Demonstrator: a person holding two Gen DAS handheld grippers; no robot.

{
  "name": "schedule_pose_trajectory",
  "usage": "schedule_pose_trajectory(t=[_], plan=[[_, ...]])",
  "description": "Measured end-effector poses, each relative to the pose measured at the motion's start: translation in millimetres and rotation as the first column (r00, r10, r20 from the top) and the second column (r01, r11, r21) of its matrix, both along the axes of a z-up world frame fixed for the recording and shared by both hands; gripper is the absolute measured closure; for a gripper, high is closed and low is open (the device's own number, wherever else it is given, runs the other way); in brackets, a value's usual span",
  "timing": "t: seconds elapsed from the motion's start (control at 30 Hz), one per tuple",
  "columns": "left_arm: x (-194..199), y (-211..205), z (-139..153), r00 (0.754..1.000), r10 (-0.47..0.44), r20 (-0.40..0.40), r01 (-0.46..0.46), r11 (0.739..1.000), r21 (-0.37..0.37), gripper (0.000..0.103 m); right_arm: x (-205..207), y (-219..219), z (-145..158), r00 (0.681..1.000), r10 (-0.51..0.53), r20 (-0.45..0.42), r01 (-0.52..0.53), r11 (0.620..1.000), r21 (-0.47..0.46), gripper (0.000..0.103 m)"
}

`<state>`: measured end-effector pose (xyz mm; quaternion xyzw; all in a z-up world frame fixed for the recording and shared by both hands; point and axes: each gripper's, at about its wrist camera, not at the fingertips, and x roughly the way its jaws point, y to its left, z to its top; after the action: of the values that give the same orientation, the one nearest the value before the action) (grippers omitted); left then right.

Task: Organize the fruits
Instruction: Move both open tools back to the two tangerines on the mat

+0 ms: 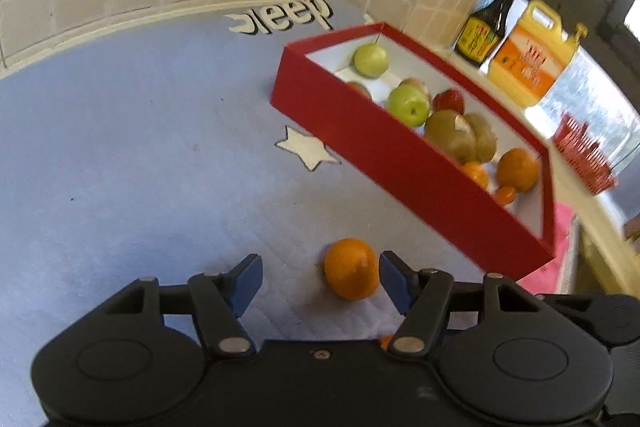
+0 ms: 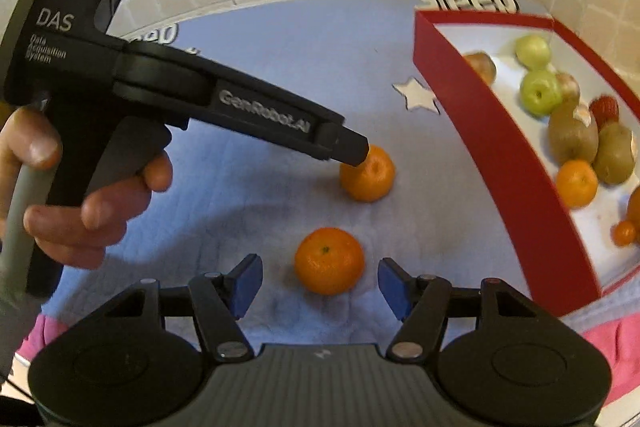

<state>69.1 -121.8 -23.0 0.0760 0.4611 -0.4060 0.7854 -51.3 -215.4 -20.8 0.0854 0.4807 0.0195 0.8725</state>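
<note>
Orange (image 2: 329, 261) between right gripper (image 2: 320, 285) jaws.

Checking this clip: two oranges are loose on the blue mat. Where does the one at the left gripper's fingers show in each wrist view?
Left wrist: orange low centre, just inside the right-hand finger of the open left gripper.
Right wrist: same orange mid-frame, at that gripper's tip; the other orange lies nearer.
Shared landmark: white star beside the red box.
</note>
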Motion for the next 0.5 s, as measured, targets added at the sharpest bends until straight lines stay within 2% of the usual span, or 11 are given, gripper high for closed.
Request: schedule_pose_trajectory(t=[0.1,0.2,0.33,0.43,0.5], plan=[[-6,-10,-5,0.999,-0.027,0.026,0.026,0.999,0.031,0.027,2,-6,-5,1.000,-0.010,0.002,0.010,1.000,-0.002,0.038],[-8,-17,-9,0.999,-0.038,0.015,0.037,0.999,0.036,0.038,1,-9,-7,1.000,-0.005,0.002,0.005,1.000,0.014,0.040],[-8,-23,-14,0.999,-0.049,0.003,0.049,0.998,0.046,0.042,4,-7,-11,1.000,0.010,-0.002,-0.010,0.999,0.032,0.046],[-10,-27,-16,0.998,-0.057,0.010,0.056,0.997,0.054,0.051,6,-5,-13,1.000,0.003,-0.001,-0.003,0.999,0.038,0.052],[-9,-28,-17,0.998,-0.059,0.009,0.058,0.997,0.057,0.054,6,-5,-13,1.000,-0.003,-0.004,0.003,0.999,0.039,0.056]])
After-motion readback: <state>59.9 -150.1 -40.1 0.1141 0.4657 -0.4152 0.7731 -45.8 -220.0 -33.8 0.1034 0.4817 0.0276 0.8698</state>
